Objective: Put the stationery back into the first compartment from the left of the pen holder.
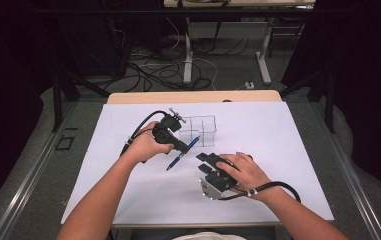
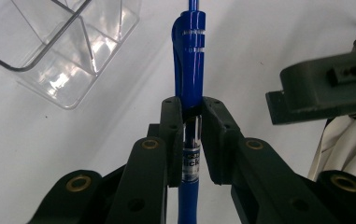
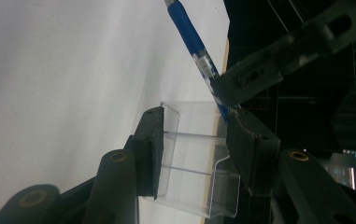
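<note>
Left tongs (image 2: 192, 135) pinch a glossy blue pen (image 2: 189, 56); right tongs (image 3: 194, 149), part-spread, bracket the clear ribbed plastic organizer (image 3: 189, 172).

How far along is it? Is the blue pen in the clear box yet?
Not yet. Done: the left gripper has clamped the blue pen. In hand: the pen is held beside the clear box, with the right gripper open and pointing at the box. Left: dropping the pen into a compartment; they look empty.

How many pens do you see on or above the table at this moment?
1. A single blue pen is clamped in the left gripper, just in front of the clear organiser on the white table. None shows inside the organiser's compartments.
</note>
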`<state>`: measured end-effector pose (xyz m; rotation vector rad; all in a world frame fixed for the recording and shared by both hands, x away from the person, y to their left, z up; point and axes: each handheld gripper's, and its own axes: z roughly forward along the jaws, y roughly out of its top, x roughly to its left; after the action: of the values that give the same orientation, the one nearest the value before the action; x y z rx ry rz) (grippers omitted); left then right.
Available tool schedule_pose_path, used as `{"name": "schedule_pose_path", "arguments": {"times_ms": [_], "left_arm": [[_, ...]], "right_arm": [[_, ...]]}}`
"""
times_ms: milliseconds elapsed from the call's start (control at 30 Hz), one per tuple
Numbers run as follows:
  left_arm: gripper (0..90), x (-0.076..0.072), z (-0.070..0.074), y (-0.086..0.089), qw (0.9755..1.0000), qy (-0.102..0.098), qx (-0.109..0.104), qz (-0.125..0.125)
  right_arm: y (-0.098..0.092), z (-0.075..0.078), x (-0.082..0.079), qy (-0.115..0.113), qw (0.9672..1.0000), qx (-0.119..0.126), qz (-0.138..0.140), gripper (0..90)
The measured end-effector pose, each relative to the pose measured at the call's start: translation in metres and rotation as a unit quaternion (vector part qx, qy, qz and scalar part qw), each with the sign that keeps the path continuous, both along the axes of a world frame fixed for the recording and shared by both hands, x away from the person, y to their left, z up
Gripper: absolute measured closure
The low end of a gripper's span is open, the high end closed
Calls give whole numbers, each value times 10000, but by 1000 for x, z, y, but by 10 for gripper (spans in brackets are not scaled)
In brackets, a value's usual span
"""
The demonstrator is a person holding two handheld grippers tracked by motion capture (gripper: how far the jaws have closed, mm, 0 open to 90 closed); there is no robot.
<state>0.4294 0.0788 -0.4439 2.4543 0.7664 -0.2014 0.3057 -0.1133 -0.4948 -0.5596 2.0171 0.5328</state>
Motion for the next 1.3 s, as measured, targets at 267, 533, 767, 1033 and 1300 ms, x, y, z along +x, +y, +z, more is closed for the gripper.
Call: {"name": "schedule_pose_path", "arguments": {"times_ms": [267, 533, 767, 1033, 1300], "left_arm": [[792, 0, -1, -12, 9998, 117, 57, -155], [793, 0, -3, -25, 9996, 169, 124, -215], [793, 2, -7, -31, 9992, 269, 153, -269], [792, 1, -8, -38, 9986, 394, 172, -298], [793, 0, -6, -45, 9980, 507, 140, -357]], "right_arm": [[10, -5, -7, -302, 9985, -333, 301, 606], [18, -11, -12, -469, 9965, -496, 478, 647], [23, -15, -12, -622, 9947, -607, 555, 659], [26, -20, -11, -860, 9901, -920, 628, 670], [29, -28, -2, -1013, 9845, -1318, 565, 670]]}}
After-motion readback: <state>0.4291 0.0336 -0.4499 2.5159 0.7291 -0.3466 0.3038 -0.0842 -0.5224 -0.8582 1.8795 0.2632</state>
